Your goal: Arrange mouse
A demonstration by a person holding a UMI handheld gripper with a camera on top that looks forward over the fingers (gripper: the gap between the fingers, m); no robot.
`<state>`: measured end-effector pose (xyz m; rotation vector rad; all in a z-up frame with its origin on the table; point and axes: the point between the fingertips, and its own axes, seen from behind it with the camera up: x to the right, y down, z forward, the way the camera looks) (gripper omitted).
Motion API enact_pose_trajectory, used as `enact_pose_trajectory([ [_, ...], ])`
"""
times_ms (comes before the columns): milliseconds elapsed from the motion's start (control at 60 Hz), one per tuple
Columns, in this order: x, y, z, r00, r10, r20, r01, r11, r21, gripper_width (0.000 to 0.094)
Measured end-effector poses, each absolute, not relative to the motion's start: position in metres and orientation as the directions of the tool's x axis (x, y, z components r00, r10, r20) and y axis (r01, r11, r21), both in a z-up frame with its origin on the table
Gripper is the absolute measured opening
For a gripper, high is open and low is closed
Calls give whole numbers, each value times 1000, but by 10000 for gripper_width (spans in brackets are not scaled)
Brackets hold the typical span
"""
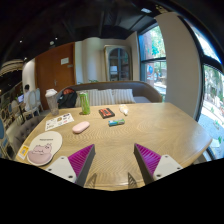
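Observation:
A small pink mouse (80,127) lies on the wooden table (150,130), well beyond my left finger. A round pale pink mouse pad (42,151) lies at the table's left edge, nearer to me than the mouse and apart from it. My gripper (113,160) is open and empty above the near part of the table. Its magenta pads (81,158) stand wide apart with only bare wood between them.
Beyond the mouse stand a green bottle (85,103), a dark flat object (106,113), a teal object (116,122) and a white object (124,110). A printed sheet (58,121) lies at the left. A bench with cushions (110,96) stands behind the table, before windows.

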<state>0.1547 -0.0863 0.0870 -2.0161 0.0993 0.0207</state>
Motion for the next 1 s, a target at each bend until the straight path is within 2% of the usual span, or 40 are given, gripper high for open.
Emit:
enact_pose_trajectory([
  [333,149,-71,74,999,-52,-6,-30,-471,-882,816],
  [433,124,-61,58,998,29,54,61,-515,-855,838],
  [533,101,-40,50,990,87,113,142,-518,-843,850],
  [767,21,34,16,982,179,-63,51,-571,-819,853],
  [917,-10,69,-9,975,199,-96,47,-611,-790,840],
  [1000,-18,94,-8,978,193,-86,47,-595,-803,837],
])
